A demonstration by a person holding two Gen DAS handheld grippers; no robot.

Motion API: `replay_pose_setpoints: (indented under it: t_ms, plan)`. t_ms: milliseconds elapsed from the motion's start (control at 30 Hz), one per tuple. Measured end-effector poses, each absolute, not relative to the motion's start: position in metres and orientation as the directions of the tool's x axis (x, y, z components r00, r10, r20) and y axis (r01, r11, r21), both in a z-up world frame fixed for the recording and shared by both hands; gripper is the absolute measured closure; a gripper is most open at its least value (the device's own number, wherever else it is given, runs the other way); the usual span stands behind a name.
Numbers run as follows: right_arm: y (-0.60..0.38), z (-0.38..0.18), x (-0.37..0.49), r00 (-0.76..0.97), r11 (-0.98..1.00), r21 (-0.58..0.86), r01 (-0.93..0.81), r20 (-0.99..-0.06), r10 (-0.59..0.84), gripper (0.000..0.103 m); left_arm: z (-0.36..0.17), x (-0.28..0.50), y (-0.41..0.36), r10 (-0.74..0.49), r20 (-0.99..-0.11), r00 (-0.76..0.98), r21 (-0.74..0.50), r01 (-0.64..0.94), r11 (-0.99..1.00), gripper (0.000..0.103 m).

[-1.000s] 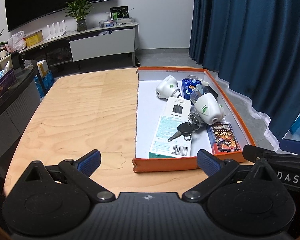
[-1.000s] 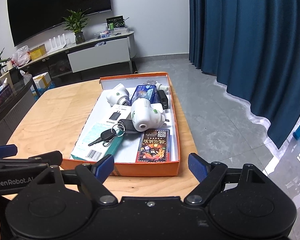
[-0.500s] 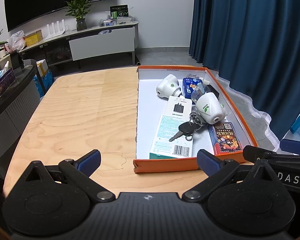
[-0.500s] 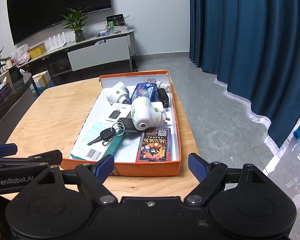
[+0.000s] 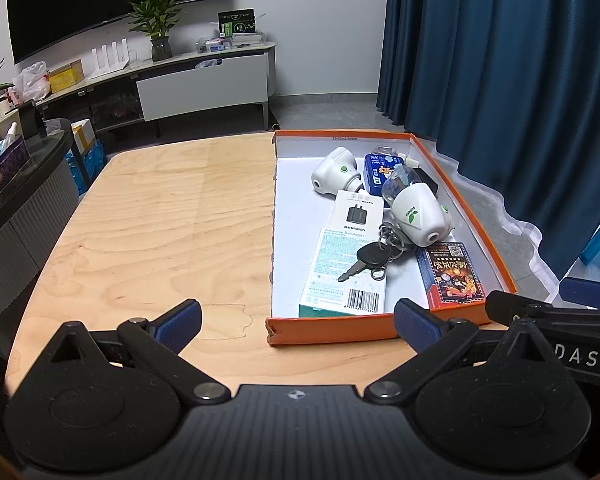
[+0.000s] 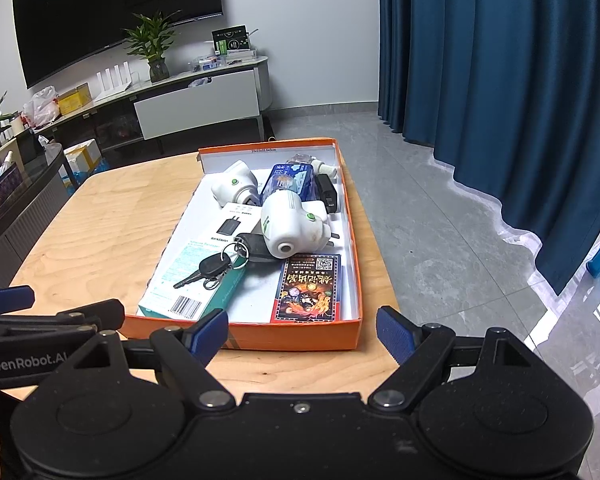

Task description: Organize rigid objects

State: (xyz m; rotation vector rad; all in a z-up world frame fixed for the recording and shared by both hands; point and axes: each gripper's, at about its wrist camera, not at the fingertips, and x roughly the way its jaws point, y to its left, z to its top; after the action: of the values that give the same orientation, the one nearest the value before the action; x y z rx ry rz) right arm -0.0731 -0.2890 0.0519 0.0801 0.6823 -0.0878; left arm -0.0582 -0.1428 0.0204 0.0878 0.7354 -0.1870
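An orange box [image 5: 332,330] [image 6: 352,240] with a white floor sits on the right part of the wooden table [image 5: 168,216]. Inside lie two white plug-in devices [image 5: 420,214] [image 6: 292,226], a green bandage box [image 5: 342,276] with a black key [image 5: 370,258] [image 6: 212,268] on it, a white charger box [image 5: 356,210], a dark card pack [image 5: 454,276] [image 6: 310,286] and a blue packet [image 5: 376,170]. My left gripper [image 5: 298,320] hovers open before the box's near wall. My right gripper [image 6: 300,332] hangs open at the box's near right corner. Both hold nothing.
The table's left half [image 5: 160,200] is bare wood. Blue curtains [image 5: 500,60] hang to the right over a grey tiled floor [image 6: 440,220]. A low TV cabinet [image 5: 200,80] with a plant stands at the back wall; a dark counter [image 5: 20,184] borders the left.
Both grippers have drifted slightly; the box sits a little differently in each view. Nothing was gripped or released.
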Motion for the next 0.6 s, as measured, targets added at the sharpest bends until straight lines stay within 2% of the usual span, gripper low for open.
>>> replay_pose_setpoints:
  t_ms: [600]
  plan:
    - [-0.2885,0.051,-0.0726,0.77,0.993,0.044,0.108,-0.636,-0.055,0.007,0.0191,-0.0581,-0.1424,-0.139,-0.675,0.725,0.014,0.2,0.98,0.0]
